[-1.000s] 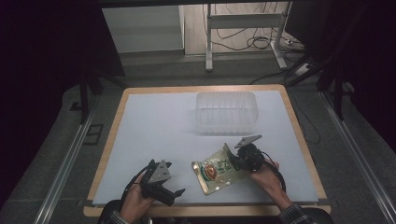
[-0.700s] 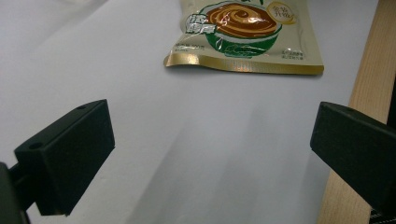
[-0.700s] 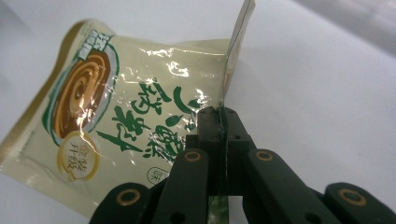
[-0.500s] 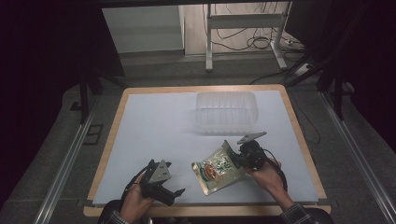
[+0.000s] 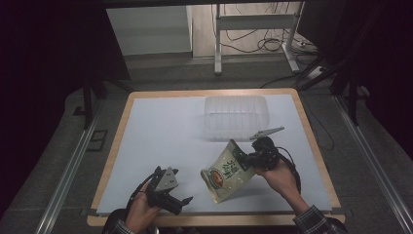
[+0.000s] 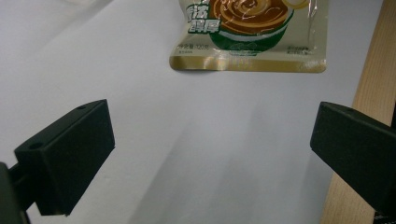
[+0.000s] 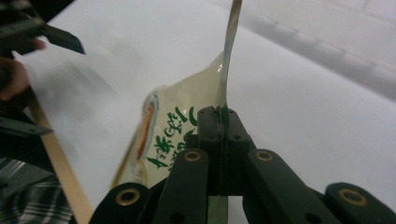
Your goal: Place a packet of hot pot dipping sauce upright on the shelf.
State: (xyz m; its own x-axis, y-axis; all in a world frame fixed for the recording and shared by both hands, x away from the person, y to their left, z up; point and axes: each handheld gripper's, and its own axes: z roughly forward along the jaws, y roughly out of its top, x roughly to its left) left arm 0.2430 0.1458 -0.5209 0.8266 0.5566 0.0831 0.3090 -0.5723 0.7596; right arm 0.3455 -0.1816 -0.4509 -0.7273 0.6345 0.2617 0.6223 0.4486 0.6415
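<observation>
One pouch (image 5: 226,173), one clear tub (image 5: 236,112), two tools on a white tabletop (image 5: 160,131) with a wooden rim.

Right tool (image 5: 242,158): jaws fully closed, pinching the pouch by its upper edge; in the right gripper view the pouch edge (image 7: 227,70) stands up thin between the clamped jaws, the printed face hanging off to the left; pouch is tilted, its lower corner down near the tabletop at the near side, whether touching cannot be told; cream foil with green lettering and a bowl picture; right hand (image 5: 277,176) wraps the tool body, plaid sleeve (image 5: 314,222) at the near edge.

Left tool (image 5: 181,202): jaws spread wide, nothing between them; held by the left hand (image 5: 141,209) at the near left of the tabletop; in the left gripper view the pouch's bottom seam (image 6: 247,64) sits ahead of the jaws, well apart from both.

Tub sits empty at the far centre of the tabletop, apart from the pouch.
</observation>
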